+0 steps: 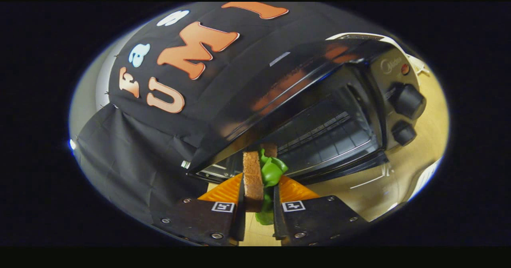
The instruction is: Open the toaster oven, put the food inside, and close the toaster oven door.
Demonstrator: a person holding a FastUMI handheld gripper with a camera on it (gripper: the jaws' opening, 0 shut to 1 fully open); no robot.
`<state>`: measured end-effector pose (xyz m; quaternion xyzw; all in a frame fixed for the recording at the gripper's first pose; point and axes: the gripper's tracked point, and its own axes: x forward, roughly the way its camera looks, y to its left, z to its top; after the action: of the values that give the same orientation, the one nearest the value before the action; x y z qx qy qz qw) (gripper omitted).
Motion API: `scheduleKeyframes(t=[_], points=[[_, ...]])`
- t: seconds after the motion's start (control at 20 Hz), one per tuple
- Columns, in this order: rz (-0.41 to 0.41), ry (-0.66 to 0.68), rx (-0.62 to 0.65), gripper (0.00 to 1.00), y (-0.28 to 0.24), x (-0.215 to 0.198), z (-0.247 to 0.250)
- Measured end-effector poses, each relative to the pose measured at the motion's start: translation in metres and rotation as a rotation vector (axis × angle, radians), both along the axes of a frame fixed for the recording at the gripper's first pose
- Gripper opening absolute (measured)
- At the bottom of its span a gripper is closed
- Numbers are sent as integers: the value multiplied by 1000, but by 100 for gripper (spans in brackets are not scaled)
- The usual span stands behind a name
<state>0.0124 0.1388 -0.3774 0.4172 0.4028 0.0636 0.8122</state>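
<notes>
My gripper [261, 188] is shut on a toy sandwich [253, 180], brown bread slices with green lettuce [272, 171] between them, held on edge between the orange fingers [223, 189]. Just beyond the sandwich stands the black toaster oven [319, 112], seen at a tilt. Its glass door [343, 171] is folded down toward me and the cavity is open, with a wire rack [323, 134] inside. The sandwich's far end reaches the lip of the open door.
Two black knobs [408, 101] and a red light sit on the oven's control panel beside the cavity. The oven rests on a light wooden table [403, 180]. Black cloth hangs as the wall behind and beside the oven.
</notes>
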Motion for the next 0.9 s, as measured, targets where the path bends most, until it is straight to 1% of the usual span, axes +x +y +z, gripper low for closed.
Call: scheduleKeyframes(t=[0.15,0.3,0.4,0.55,0.7,0.8,0.9], points=[[-49,-9,23,29,0,14,-4],[-103,-14,30,29,-10,28,-12],[-149,-32,-9,29,-22,38,-17],[-167,-36,-23,29,-19,44,-25],[-180,-65,-80,29,-19,48,-26],[-175,-61,-116,35,-19,46,-27],[-174,-25,-171,42,-26,40,-32]])
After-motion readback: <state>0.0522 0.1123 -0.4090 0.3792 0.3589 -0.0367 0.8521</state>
